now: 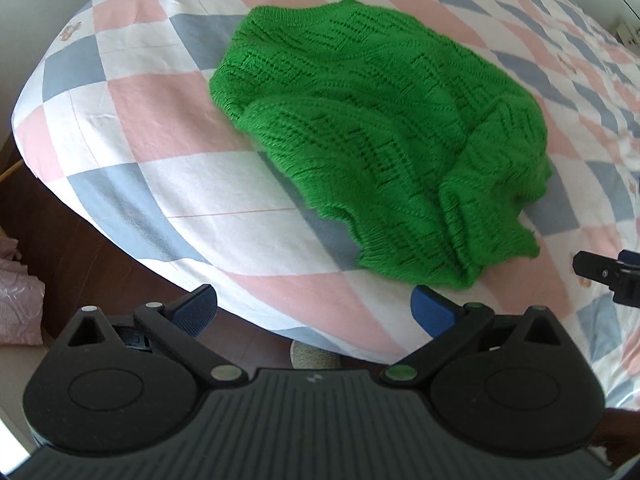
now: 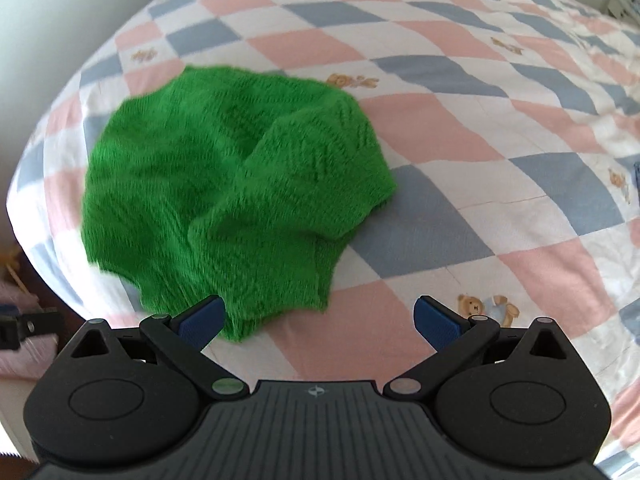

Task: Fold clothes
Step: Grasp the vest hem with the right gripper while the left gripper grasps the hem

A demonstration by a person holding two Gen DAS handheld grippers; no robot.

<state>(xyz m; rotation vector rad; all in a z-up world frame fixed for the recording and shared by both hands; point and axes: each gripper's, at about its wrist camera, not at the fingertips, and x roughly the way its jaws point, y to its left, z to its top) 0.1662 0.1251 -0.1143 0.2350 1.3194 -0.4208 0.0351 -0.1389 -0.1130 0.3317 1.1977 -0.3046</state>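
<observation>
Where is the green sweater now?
The sweater lies on the checked quilt near the bed's corner, ahead of both open claws: centre-right in the left view, centre-left in the right.

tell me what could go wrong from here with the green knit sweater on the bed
1. The green open-knit sweater has a lacy, holed pattern; a blue fingertip pad could snag a loop rather than grip a clean edge.
2. It lies near the corner of the pink, blue and white checked quilt; a pull that way could drag it toward the floor.
3. Both the left gripper and right gripper are open and holding nothing, and the sweater looks bunched, so a pinch might catch several layers.
</observation>
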